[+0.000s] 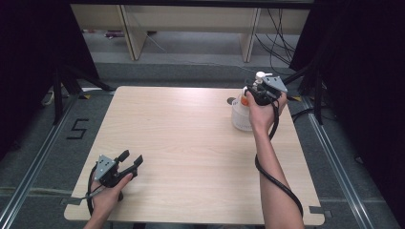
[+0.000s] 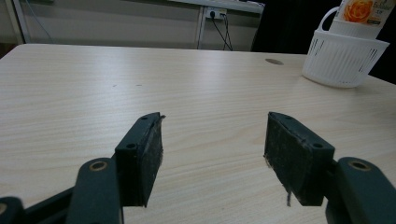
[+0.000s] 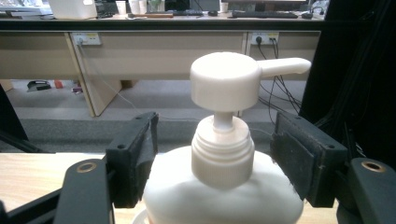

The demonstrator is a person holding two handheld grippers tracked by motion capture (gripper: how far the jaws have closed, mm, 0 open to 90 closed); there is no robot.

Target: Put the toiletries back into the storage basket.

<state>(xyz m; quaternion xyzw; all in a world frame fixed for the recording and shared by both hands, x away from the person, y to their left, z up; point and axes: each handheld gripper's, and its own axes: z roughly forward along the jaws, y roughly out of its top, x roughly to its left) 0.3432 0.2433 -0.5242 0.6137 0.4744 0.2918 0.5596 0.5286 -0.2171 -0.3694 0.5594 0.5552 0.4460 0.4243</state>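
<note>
The pump bottle (image 1: 252,98) stands upright inside a white slotted basket (image 1: 240,117) toward the table's (image 1: 181,143) two o'clock corner, near the far right edge. In the right gripper view the bottle's (image 3: 223,186) ribbed collar sits between the jaws, and its pump head points to three o'clock. A clear gap shows on each side of the neck, so nothing is clamped: the right gripper (image 1: 255,93) has its jaws apart around the neck, pads off the plastic. By the look of it, the bottle rests on its own weight in the basket, which keeps it from tipping without a grip. The hand holds the gripper level at neck height, the narrowest spot and so the likely place to grasp or let go.

The left gripper (image 1: 131,160) waits at the table's seven o'clock corner, well apart from the bottle. Its jaws stand apart with only bare wood between them (image 2: 212,154), and it points across toward the basket (image 2: 343,58). Probably it is parked there to stay clear of the working hand.
</note>
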